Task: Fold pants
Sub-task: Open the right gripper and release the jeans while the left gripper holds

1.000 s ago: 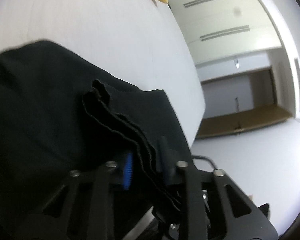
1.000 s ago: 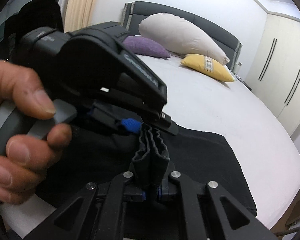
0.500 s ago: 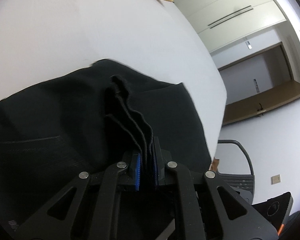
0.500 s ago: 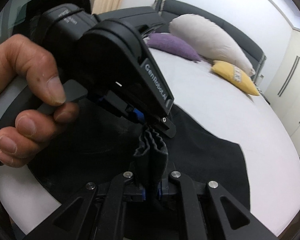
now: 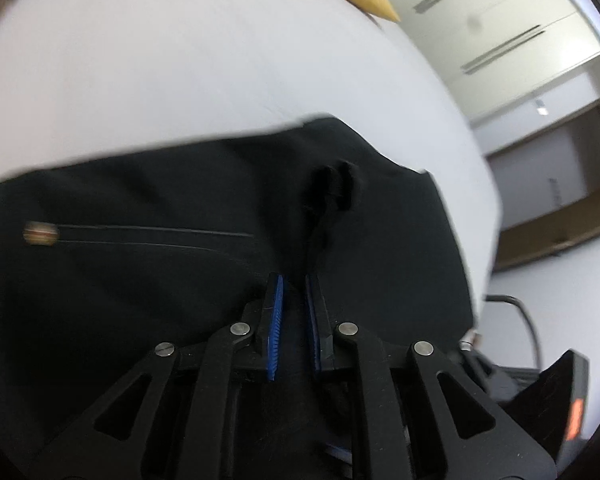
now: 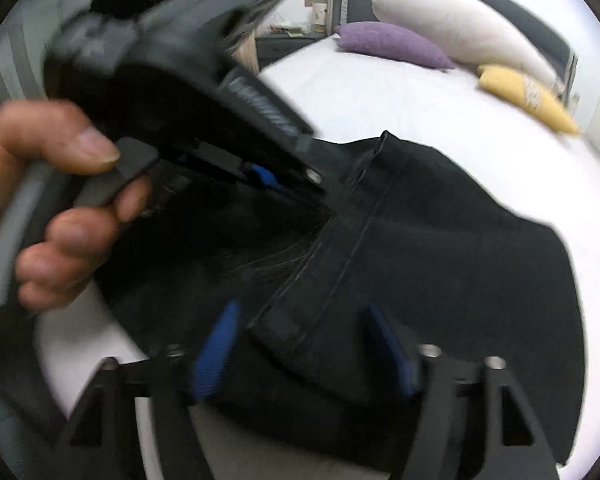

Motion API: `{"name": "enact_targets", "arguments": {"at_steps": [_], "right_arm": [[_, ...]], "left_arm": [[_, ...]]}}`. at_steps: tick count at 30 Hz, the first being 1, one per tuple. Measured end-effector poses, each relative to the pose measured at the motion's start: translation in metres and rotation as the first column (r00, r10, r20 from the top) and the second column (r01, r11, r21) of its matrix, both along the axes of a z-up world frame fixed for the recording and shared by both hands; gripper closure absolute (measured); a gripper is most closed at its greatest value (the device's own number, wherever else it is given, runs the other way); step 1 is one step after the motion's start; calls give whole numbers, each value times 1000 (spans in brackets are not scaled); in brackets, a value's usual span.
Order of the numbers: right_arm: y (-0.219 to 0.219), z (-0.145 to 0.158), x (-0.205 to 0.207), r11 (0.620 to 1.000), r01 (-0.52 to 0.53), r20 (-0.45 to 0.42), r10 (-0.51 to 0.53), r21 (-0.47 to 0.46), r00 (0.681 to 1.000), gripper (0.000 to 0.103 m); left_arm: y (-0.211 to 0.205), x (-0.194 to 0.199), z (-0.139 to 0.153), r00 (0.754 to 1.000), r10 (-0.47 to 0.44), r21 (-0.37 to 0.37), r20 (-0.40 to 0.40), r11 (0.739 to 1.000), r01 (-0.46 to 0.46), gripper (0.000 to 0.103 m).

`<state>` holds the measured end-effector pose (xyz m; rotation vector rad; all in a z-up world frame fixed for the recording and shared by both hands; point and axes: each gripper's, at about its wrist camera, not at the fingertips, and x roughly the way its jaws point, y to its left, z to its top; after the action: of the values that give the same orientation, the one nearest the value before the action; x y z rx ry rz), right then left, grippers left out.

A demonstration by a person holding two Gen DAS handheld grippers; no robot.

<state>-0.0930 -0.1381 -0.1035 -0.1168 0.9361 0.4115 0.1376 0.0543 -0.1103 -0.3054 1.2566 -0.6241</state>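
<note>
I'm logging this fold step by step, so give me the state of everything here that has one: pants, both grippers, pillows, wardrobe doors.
Pants: black, folded over, lying on the bed.
Left gripper: shut on a bunched fold of the pants.
Right gripper: open, jaws just opened; waistband edge lies loose between them.
Yellow pillow: lying flat near the headboard.
Purple pillow: lying flat.
White pillow: leaning on the headboard.
Wardrobe doors: closed.

a white bed (image 6: 380, 92) carried purple (image 6: 392, 44), cream (image 6: 452, 28) and yellow (image 6: 528, 98) pillows; pale wardrobe doors (image 5: 492, 24) stood beyond.
</note>
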Motion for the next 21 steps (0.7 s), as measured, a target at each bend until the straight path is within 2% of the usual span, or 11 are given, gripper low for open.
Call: {"name": "enact_targets", "arguments": {"at_steps": [2,5,7,8,11,14,15,18,19,20,21], "right_arm": [[-26,9,-5,994,-3,-42,8,112,999,31],[-74,26,-7,954,32,-66,-13,297,998,32],[-124,34,7,899,104,-102,-67,425,993,32],[-154,36,19,858,149,-135,-94,492,986,32],[-215,39,57,778,203,-196,-105,595,975,32],[-260,30,101,723,227,-244,-82,653,966,32],[-270,21,117,694,234,-275,-53,681,960,32],[-283,-5,148,679,288,-328,-74,675,942,32],[-288,-17,158,658,305,-356,-60,688,932,32],[-283,-31,153,650,326,-381,-60,687,923,34],[-287,-46,160,651,361,-422,-69,667,904,41]], "left_arm": [[9,4,16,998,30,16,48,999,-31,92],[-6,-3,40,991,-9,14,133,1000,8,92],[-32,-10,47,985,-63,-11,163,998,66,92],[-44,-15,45,982,-93,-17,166,995,98,92],[-74,-29,25,974,-179,22,141,984,177,92],[-80,-42,-10,983,-178,46,49,983,176,93],[-76,-48,-16,984,-171,37,48,985,169,93],[-65,-62,-19,988,-145,3,55,989,145,93],[-62,-62,-21,989,-137,-12,46,990,138,93],[-62,-60,-23,991,-131,-26,36,991,132,93],[-56,-61,-25,992,-127,-38,26,991,128,93]]}}
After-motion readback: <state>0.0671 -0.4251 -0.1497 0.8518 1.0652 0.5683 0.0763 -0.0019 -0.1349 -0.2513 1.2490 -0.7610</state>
